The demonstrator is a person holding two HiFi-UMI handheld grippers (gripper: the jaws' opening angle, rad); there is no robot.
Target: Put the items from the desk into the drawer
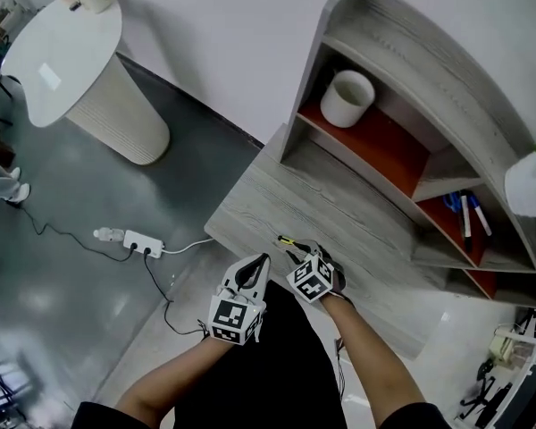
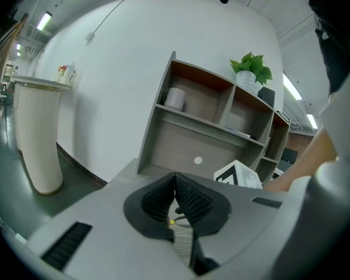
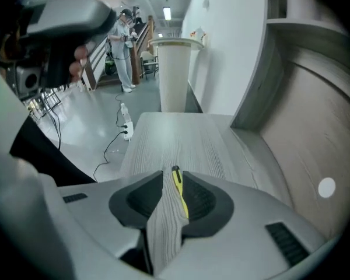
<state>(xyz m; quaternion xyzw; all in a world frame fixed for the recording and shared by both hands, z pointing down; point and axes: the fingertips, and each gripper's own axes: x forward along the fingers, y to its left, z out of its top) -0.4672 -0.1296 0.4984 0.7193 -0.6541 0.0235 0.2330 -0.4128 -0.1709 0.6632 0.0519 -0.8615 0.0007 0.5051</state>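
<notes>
A yellow-and-black pen [image 1: 288,239] lies on the grey wood desk [image 1: 268,190] near its front edge. My right gripper [image 1: 302,250] points steeply down over it. In the right gripper view the pen [image 3: 179,194] lies flat on the desk [image 3: 181,139] between the parted jaws of my right gripper [image 3: 172,175], close beside the right pad, and the left pad stands clear of it. My left gripper [image 1: 259,262] hovers just left of the right one at the desk's edge. Seen from its own camera, my left gripper [image 2: 175,178] is shut and empty. No drawer shows in any view.
A grey shelf unit [image 1: 384,150] stands along the back of the desk, with a white cup [image 1: 347,98] and pens [image 1: 469,213] on its shelves. A white power strip [image 1: 141,242] and its cables lie on the floor. A white round table [image 1: 62,47] stands far left.
</notes>
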